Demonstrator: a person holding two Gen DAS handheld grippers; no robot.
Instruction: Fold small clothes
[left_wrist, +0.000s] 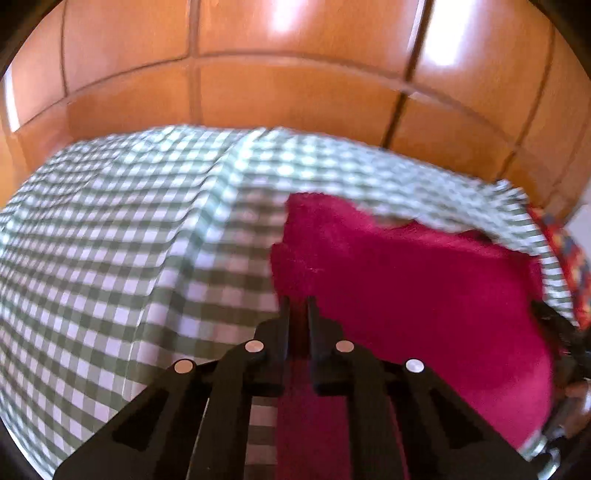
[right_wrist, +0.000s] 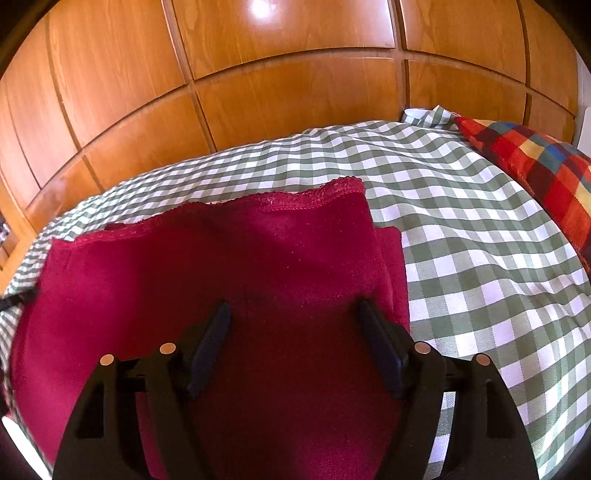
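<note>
Left tongs (left_wrist: 297, 306) are pressed together on the near left edge of the crimson garment (left_wrist: 406, 288), a strip of its cloth pinched between the two black fingers. That garment lies flat on the bed's green-and-white checked cover (left_wrist: 129, 229), its scalloped hem on the far side toward the wooden wardrobe doors (right_wrist: 258, 92). Right tongs (right_wrist: 293, 314) stand spread wide just over the garment's near right part, nothing between them, the right finger near the garment's right edge. Well to the right of the garment, a red patchwork cushion (right_wrist: 535, 166) rests on the cover.
</note>
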